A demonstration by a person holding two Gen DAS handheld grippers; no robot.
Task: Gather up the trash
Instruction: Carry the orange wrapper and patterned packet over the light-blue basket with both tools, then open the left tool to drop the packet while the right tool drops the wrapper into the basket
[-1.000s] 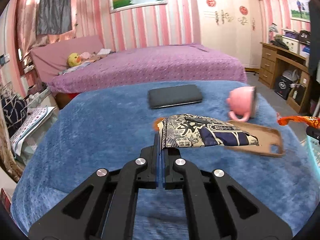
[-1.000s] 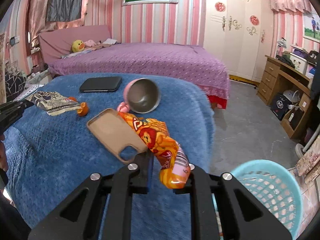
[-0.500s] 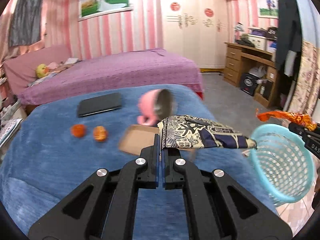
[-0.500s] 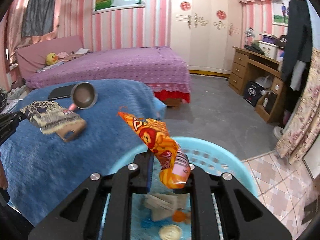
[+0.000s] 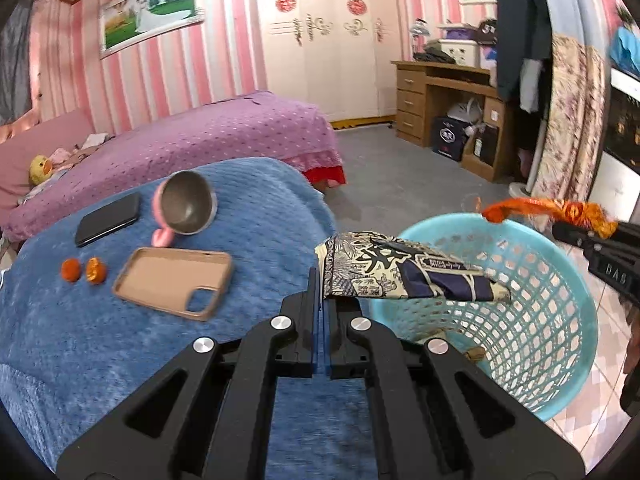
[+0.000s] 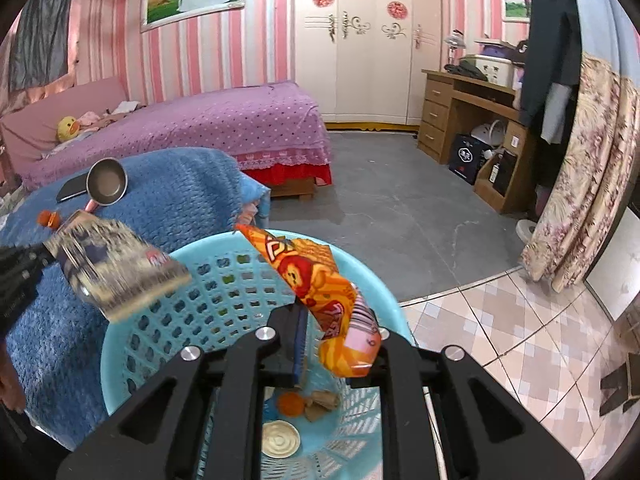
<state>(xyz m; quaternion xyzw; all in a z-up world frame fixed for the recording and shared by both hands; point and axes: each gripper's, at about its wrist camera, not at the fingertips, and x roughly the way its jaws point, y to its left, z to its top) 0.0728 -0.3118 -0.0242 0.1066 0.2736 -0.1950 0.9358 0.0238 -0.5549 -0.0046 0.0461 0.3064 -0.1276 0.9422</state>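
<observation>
My left gripper [image 5: 323,292] is shut on a navy-and-cream patterned wrapper [image 5: 408,274], which sticks out to the right over the near rim of a light blue plastic basket [image 5: 540,320]. My right gripper [image 6: 336,328] is shut on an orange snack wrapper [image 6: 316,280] and hangs above the basket [image 6: 208,304]. Inside the basket lie a round can lid [image 6: 280,438] and other scraps. In the right wrist view the patterned wrapper [image 6: 116,268] is blurred at the left. The left wrist view shows the orange wrapper [image 5: 548,210] at the right edge.
A blue blanket [image 5: 80,340] covers the surface left of the basket. On it lie a tan phone case [image 5: 176,276], a tipped pink mug [image 5: 188,208], a black phone [image 5: 108,224] and two orange pieces [image 5: 84,270]. A purple bed [image 5: 208,132] and a wooden desk [image 5: 444,92] stand beyond.
Both grippers swung to the right, from over the blue blanket to over the basket, each carrying its wrapper. The patterned wrapper now reaches over the basket rim.
</observation>
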